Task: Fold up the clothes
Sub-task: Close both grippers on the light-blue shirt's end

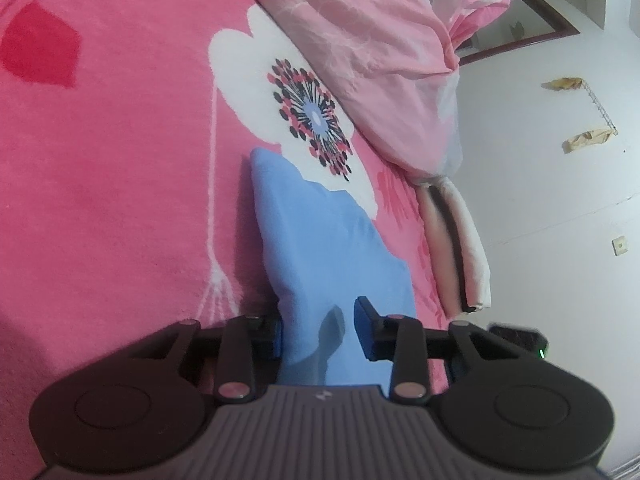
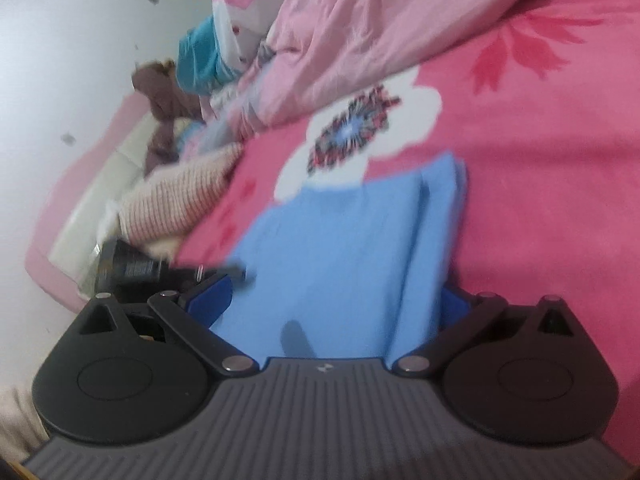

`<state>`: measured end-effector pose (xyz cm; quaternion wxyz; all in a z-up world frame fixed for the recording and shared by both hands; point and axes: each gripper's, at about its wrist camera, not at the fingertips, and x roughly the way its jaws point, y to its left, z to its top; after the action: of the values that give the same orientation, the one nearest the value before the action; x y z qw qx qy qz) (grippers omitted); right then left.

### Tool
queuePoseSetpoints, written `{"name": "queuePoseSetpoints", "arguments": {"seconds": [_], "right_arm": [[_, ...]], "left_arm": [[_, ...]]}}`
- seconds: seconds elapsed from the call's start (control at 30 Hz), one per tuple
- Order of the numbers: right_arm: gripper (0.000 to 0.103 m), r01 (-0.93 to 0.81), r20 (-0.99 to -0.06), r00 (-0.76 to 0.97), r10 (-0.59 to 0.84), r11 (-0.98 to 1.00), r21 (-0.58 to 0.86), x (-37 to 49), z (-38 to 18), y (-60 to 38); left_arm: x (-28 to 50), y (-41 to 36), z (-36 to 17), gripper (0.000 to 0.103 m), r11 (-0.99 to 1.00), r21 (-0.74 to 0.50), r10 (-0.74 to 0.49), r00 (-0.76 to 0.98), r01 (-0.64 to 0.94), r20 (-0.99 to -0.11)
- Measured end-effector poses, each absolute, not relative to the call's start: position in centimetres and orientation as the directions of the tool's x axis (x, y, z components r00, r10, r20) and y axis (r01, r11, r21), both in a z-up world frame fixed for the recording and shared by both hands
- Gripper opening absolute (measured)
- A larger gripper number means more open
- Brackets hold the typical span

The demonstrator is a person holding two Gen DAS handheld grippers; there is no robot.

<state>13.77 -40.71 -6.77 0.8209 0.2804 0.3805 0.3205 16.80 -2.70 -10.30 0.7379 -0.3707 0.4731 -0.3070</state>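
left tool [image 1: 318, 330] open astride blue cloth [image 1: 320, 240] | right tool [image 2: 334, 300] open | cloth lengthwise away

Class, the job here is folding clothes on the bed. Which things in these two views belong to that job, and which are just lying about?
Part of the job:
blue garment
left gripper
right gripper
pink blanket, the folding surface

Just lying about:
pink quilt
knitted pillow
brown soft toy
black box
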Motion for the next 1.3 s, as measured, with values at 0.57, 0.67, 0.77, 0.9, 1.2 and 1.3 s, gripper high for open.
{"name": "queuePoseSetpoints", "arguments": {"seconds": [0.57, 0.67, 0.77, 0.9, 1.2, 1.3], "right_arm": [[0.102, -0.453, -0.357, 0.296, 0.886, 0.459, 0.764, 15.3, -7.4, -40.6], [0.103, -0.467, -0.327, 0.275, 0.904, 0.423, 0.776, 17.7, -7.6, -39.0], [0.103, -0.486, -0.318, 0.252, 0.914, 0.404, 0.775, 18.4, -7.6, -38.2], [0.081, -0.490, -0.333, 0.207, 0.920, 0.392, 0.779, 17.5, -7.6, -39.4], [0.040, -0.458, -0.358, 0.168, 0.918, 0.394, 0.797, 19.5, -8.7, -38.8], [0.022, -0.468, -0.423, 0.193, 0.886, 0.462, 0.754, 19.5, -8.3, -37.8]], "left_arm": [[17.3, -2.5, -11.0, 0.018, 0.523, -0.847, -0.810, 0.361, 0.090, -0.462], [17.3, -2.7, -11.1, 0.016, 0.525, -0.845, -0.809, 0.368, 0.099, -0.459], [17.3, -2.6, -11.2, 0.016, 0.522, -0.846, -0.810, 0.370, 0.104, -0.455], [17.3, -2.6, -11.3, 0.016, 0.519, -0.847, -0.812, 0.371, 0.110, -0.450], [17.5, -3.2, -11.5, 0.014, 0.516, -0.849, -0.807, 0.397, 0.113, -0.437], [17.5, -3.4, -11.4, 0.012, 0.522, -0.845, -0.799, 0.410, 0.113, -0.439]]}}
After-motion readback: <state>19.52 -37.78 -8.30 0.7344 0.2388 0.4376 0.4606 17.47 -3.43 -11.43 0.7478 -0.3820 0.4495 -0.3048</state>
